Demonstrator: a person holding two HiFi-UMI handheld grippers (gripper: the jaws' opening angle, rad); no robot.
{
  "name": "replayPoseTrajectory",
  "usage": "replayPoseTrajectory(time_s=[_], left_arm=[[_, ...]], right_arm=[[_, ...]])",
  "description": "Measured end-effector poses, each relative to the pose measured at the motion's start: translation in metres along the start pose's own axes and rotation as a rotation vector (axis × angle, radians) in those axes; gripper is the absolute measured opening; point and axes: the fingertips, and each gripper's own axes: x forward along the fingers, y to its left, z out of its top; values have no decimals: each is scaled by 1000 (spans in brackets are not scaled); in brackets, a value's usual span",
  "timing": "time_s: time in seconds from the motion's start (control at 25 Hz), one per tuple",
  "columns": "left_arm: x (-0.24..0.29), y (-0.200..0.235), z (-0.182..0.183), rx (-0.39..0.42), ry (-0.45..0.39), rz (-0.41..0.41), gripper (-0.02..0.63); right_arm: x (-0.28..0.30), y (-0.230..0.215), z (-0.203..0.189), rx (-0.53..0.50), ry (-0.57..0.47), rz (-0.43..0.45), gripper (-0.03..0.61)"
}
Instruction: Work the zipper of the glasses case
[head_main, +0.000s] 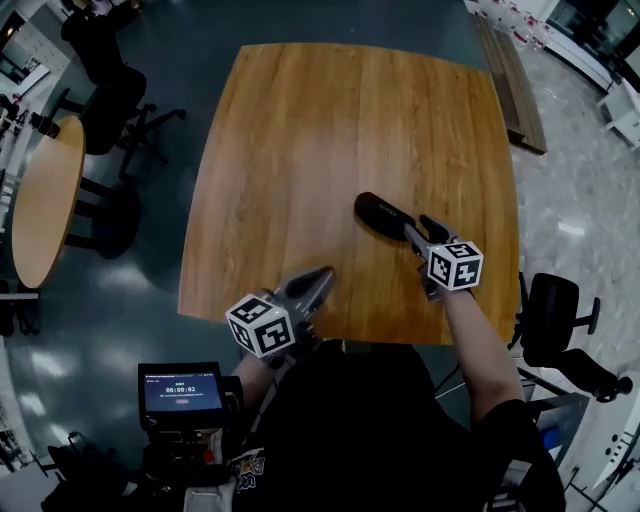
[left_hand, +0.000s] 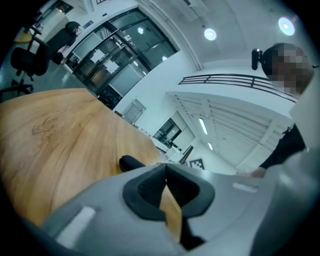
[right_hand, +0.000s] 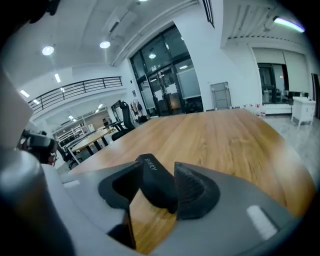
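While your right gripper (head_main: 412, 232) is clamped on it, the glasses case (head_main: 380, 211) counts as the sole container on the desk (head_main: 330, 110). It is black and elongated with rounded ends. Its contents are not visible, and its zipper cannot be made out in any view.

- **Position:** right of centre on the near half of the desk, just ahead of your right gripper.
- **Long axis:** diagonal in the head view. The near end lies toward you and to your right. The far end points away and to your left, toward the middle of the desk.
- **Grip:** your right gripper's ribbed pads (right_hand: 192, 192) press on the near end from both sides, with pale lettering on the case showing between them. Whether the case rests on the wood or sits just clear of it cannot be told.
- **Left gripper (head_main: 322, 276):** jaws meet tip to tip with nothing between them. It is held over the near edge of the desk, apart from the case, whose dark end shows beyond the jaws in the left gripper view.
- **Off-desk items:** a small lit screen (head_main: 181, 391) at your lower left, a round desk (head_main: 45, 195) further left, and an office chair (head_main: 553, 312) at your right.
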Motion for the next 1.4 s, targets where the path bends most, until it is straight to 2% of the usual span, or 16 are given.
replayPoseTrajectory(time_s=[0.12,0.24,0.44,0.52,0.64,0.72,0.84,0.92,0.96,1.0,1.08,1.12,1.2,1.28,1.4], left_arm=[[2,8,0,-34,-12,38,2],[6,9,2,-57,-47,74,2],[5,11,1,-80,-69,124,2],[5,15,1,-89,-74,143,2],[8,11,2,-76,-79,146,2],[9,10,5,-51,-76,153,2],[10,11,13,54,-30,153,2],[14,8,16,208,65,128,2],[17,7,17,311,130,112,3],[20,9,18,426,201,98,6],[23,18,18,666,340,89,87],[25,23,19,775,398,95,101],[31,26,19,949,481,101,133],[40,19,18,1056,528,78,180],[56,3,7,1140,571,23,239]], right_arm=[[32,-13,6,76,65,25,210],[53,-16,-10,119,158,69,241],[67,2,-45,273,295,212,337],[71,15,-52,310,326,265,346],[71,34,-60,275,336,333,368],[69,39,-56,234,305,345,316],[63,43,-56,153,305,361,302],[50,50,-47,45,283,402,290],[41,57,-36,-45,264,430,288],[31,65,-24,-162,245,458,288],[9,85,2,-448,220,500,285],[-3,97,14,-597,213,510,285],[-26,120,38,-881,200,504,284],[-42,139,54,-1117,188,474,284],[-55,163,65,-1364,176,431,282]])
